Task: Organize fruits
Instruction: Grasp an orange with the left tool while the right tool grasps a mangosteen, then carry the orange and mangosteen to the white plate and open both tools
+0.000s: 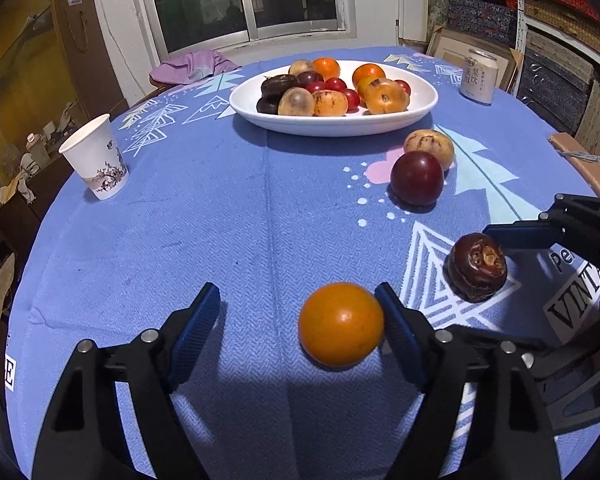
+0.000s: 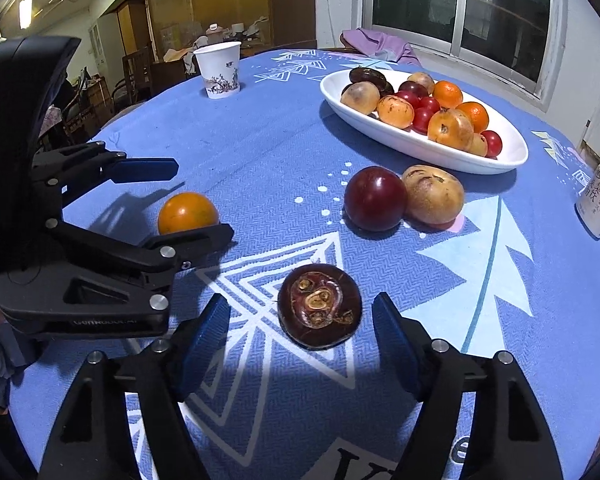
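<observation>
left wrist view: left gripper (image 1: 300, 320) is spread wide around the orange fruit (image 1: 341, 324) on the blue tablecloth (image 1: 220, 220), right pad touching it. right gripper (image 2: 302, 334) is released around the water chestnut (image 2: 319, 306).

Matt, woven blue cloth (image 1: 228, 216) covers the table; glossy white ceramic oval dish (image 1: 416, 114); smooth, shiny orange round fruit (image 1: 341, 325); paper cup (image 1: 94, 158); metal can (image 1: 479, 76).

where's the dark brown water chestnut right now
The water chestnut lies on the blue tablecloth between the open fingers of the right gripper, right of the orange fruit and nearer than the plum.
</observation>
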`<state>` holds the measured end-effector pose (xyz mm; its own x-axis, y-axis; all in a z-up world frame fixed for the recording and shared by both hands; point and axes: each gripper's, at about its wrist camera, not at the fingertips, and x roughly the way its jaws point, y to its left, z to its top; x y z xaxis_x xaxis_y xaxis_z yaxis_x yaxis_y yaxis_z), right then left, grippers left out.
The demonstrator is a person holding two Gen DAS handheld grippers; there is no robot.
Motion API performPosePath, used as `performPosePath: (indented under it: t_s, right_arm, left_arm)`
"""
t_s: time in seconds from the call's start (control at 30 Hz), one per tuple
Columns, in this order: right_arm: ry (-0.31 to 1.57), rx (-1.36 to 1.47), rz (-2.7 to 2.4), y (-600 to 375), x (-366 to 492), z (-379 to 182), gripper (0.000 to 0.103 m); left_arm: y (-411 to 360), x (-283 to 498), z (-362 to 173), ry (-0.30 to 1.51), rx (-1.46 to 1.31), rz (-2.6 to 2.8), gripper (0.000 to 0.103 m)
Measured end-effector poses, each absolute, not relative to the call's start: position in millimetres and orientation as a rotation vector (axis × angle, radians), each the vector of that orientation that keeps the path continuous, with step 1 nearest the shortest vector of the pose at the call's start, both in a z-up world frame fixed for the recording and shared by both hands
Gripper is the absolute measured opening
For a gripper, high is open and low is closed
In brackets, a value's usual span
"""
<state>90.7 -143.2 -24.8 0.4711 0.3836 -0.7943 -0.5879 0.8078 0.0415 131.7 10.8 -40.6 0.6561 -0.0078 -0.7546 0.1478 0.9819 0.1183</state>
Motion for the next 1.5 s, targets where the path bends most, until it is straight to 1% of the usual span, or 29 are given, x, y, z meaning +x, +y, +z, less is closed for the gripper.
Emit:
performPosePath:
  t_s: [0.07, 0.13, 0.23, 0.27, 0.3, 0.47, 0.5, 0.6, 0.67, 0.7, 0.73, 0.93, 1.1, 1.17, 1.23, 1.5]
  right_arm:
    - [0.899, -0.244, 0.603, -144.8, 91.3, -24.4, 0.076]
    - [0.893, -0.242, 0.601, -144.9, 90.8, -23.9, 0.073]
    - [0.892, -0.247, 0.59, -144.7, 91.5, -24.5, 0.063]
    - [0.889, -0.243, 0.589, -144.9, 91.5, -24.3, 0.055]
    - [0.888, -0.239, 0.584, -145.9, 91.9, -23.8, 0.052]
    - [0.886, -0.24, 0.579, -146.3, 92.4, -24.0, 0.051]
    - [0.886, -0.239, 0.577, -146.3, 92.6, -23.9, 0.047]
    - [0.886, -0.226, 0.574, -148.5, 93.5, -23.6, 0.044]
    - [0.886, -0.221, 0.575, -149.1, 93.6, -23.5, 0.042]
    - [0.886, -0.221, 0.578, -148.9, 93.4, -23.5, 0.041]
    - [0.886, -0.223, 0.577, -148.5, 93.3, -23.5, 0.041]
    - [0.889, -0.222, 0.578, -146.8, 93.9, -23.7, 0.043]
    - [0.887, -0.211, 0.579, -148.6, 94.1, -23.2, 0.042]
    - [0.887, -0.215, 0.579, -148.0, 93.9, -23.2, 0.042]
    - [0.885, -0.222, 0.584, -146.7, 93.5, -23.3, 0.042]
    - [0.885, -0.222, 0.585, -146.2, 94.1, -23.7, 0.041]
  left_arm:
    - [13.5, 132.2, -40.3, 0.853, 0.166, -0.09, 0.078]
    - [16.2, 133.1, -40.9, 0.858, 0.156, -0.087, 0.078]
    - [15.8, 135.2, -43.5, 0.871, 0.163, -0.089, 0.078]
    - [15.1, 135.1, -43.6, 0.87, 0.167, -0.092, 0.078]
    - [14.0, 134.7, -43.6, 0.87, 0.17, -0.095, 0.078]
    - [14.4, 137.1, -46.4, 0.888, 0.159, -0.111, 0.078]
    - [14.9, 137.4, -46.5, 0.889, 0.156, -0.113, 0.078]
    - [11.4, 135.8, -46.4, 0.884, 0.168, -0.135, 0.078]
    - [6.4, 133.5, -46.2, 0.882, 0.174, -0.174, 0.07]
    - [4.4, 132.3, -45.6, 0.878, 0.175, -0.19, 0.062]
    - [2.9, 131.6, -45.3, 0.875, 0.18, -0.197, 0.06]
    - [5.9, 134.1, -45.7, 0.886, 0.153, -0.197, 0.061]
    - [5.9, 127.3, -43.0, 0.873, 0.146, -0.208, 0.059]
    - [6.9, 125.1, -41.7, 0.865, 0.136, -0.219, 0.053]
    - [7.8, 125.2, -41.5, 0.867, 0.122, -0.231, 0.038]
    - [5.4, 119.1, -37.5, 0.836, 0.119, -0.239, 0.038]
